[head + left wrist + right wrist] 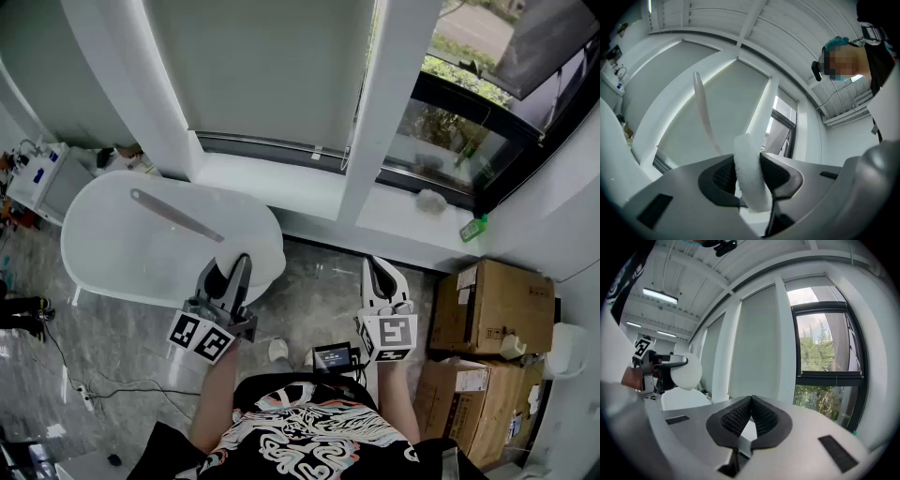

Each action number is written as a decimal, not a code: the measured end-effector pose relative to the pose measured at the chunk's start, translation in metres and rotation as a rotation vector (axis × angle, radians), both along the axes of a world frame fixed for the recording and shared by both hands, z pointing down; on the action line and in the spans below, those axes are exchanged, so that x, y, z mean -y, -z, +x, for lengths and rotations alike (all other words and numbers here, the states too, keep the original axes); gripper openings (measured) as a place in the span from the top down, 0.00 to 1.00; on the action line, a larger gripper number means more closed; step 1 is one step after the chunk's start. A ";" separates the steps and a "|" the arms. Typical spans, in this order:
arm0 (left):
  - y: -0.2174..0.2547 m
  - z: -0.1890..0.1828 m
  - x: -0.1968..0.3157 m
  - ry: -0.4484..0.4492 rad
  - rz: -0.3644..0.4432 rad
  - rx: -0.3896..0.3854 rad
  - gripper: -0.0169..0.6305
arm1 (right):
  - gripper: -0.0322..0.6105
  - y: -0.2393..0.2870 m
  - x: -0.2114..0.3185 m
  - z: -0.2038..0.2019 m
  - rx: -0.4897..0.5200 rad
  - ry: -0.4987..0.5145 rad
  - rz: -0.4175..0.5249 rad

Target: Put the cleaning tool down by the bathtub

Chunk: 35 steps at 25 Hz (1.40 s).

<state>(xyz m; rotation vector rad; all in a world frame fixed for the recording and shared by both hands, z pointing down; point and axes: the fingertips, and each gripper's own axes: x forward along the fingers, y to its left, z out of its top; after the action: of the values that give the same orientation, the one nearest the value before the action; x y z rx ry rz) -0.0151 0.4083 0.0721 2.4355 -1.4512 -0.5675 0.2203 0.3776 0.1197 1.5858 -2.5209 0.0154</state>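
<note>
The cleaning tool is a white round pad [255, 259] on a long thin handle [174, 215]. My left gripper [240, 266] is shut on the pad, which is squeezed edge-on between the two dark jaw pads [748, 174]. The handle [701, 105] sticks out beyond the jaws and slants over the white bathtub [98, 258], which lies at the left of the head view. The tool is held in the air above the tub's near right end. My right gripper [380, 274] is held over the floor to the right, shut with nothing in it, its ribbed jaws touching [751, 411].
A white sill and pillar [375, 122] run behind the tub below the window. Stacked cardboard boxes [492, 309] stand at the right, with a green bottle [473, 228] on the sill above them. A white cabinet [37, 178] stands far left. Cables [80, 389] lie on the marbled floor.
</note>
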 end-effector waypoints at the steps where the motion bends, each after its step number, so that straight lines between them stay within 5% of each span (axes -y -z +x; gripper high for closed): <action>1: -0.002 0.002 0.000 0.001 -0.005 -0.005 0.76 | 0.91 -0.001 0.000 0.003 0.007 0.000 -0.003; 35: -0.029 0.008 -0.003 0.051 -0.057 -0.112 0.76 | 0.91 -0.001 0.003 0.010 0.036 0.037 0.013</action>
<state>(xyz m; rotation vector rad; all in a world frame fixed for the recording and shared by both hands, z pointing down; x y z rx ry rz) -0.0076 0.4115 0.1009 2.2902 -1.4666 -0.6533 0.2304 0.3742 0.1204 1.5568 -2.5826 0.0236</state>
